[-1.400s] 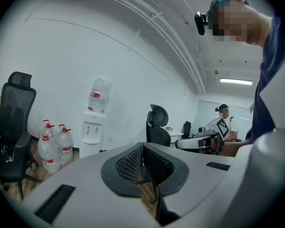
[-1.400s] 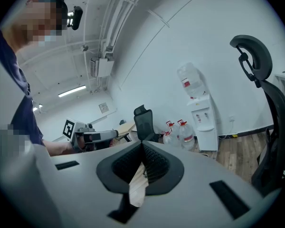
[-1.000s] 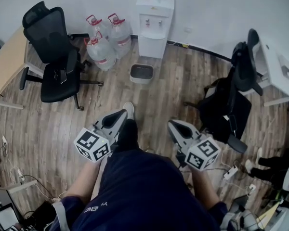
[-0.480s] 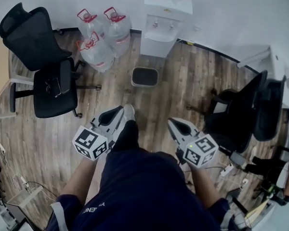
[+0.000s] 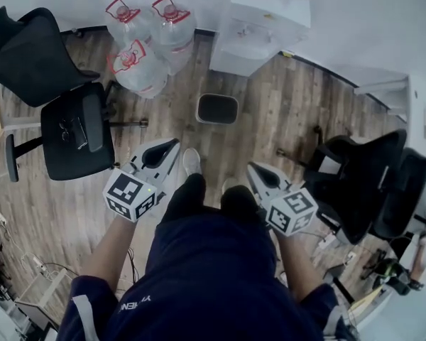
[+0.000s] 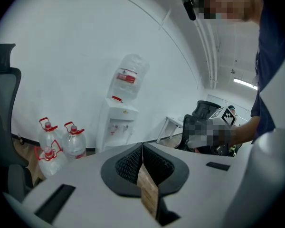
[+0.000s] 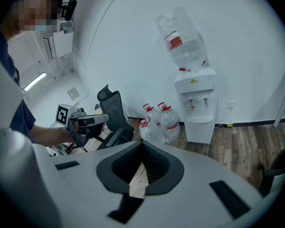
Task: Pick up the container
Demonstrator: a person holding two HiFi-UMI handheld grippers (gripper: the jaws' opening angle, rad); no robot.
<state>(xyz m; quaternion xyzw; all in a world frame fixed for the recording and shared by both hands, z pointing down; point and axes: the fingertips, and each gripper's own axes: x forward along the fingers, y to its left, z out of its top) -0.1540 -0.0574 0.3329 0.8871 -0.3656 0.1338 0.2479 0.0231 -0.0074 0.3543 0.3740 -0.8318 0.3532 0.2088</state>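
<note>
Holding left gripper (image 5: 169,148) and right gripper (image 5: 257,172) shut, empty; facing container (image 5: 218,109) at upper centre, well apart, marginally nearer left.

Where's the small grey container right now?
In the head view, the grey container sits on the wood floor straight ahead, centre frame, just in front of the water dispenser and right of the water jugs.

Your head view crops the water dispenser (image 5: 259,27) at the top edge and the black chair (image 5: 25,52) at the left; the container (image 5: 217,121) is too dark inside to read.
</note>
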